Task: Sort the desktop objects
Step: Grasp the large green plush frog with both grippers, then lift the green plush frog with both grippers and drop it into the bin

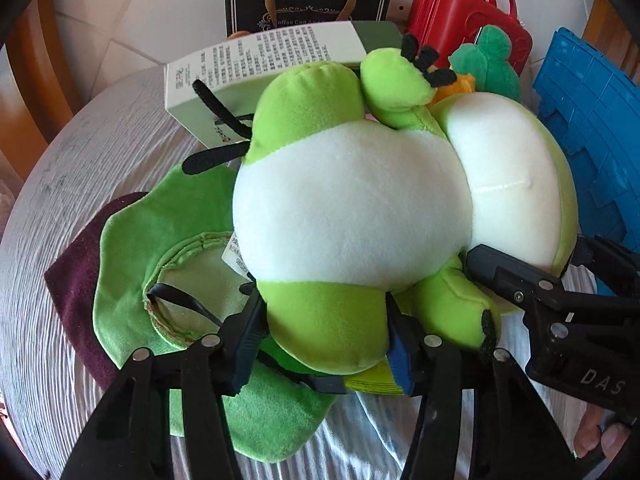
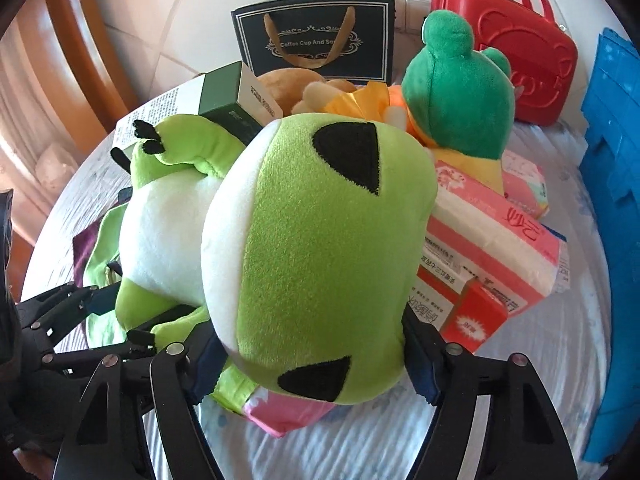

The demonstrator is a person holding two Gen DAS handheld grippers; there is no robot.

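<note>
Both pairs of fingers are closed on the lime-green frog plush (image 1: 352, 204): our left gripper (image 1: 324, 344) pinches its lower leg between its pads, and our right gripper (image 2: 312, 356) clamps the frog's big head from either side. We see the frog lying on its back across the round table (image 1: 60, 208), white belly up, on top of a green leaf-shaped hat (image 1: 132, 232) and a maroon cloth (image 1: 76, 276). Just behind it we see a white-and-green printed box (image 1: 256, 60), a black paper bag (image 2: 316, 36), a darker green frog toy (image 2: 456, 92) and a red plastic case (image 2: 520, 60). Pink tissue packs (image 2: 492, 240) lie beside the head, and a blue crate (image 2: 616, 200) stands at the right edge
</note>
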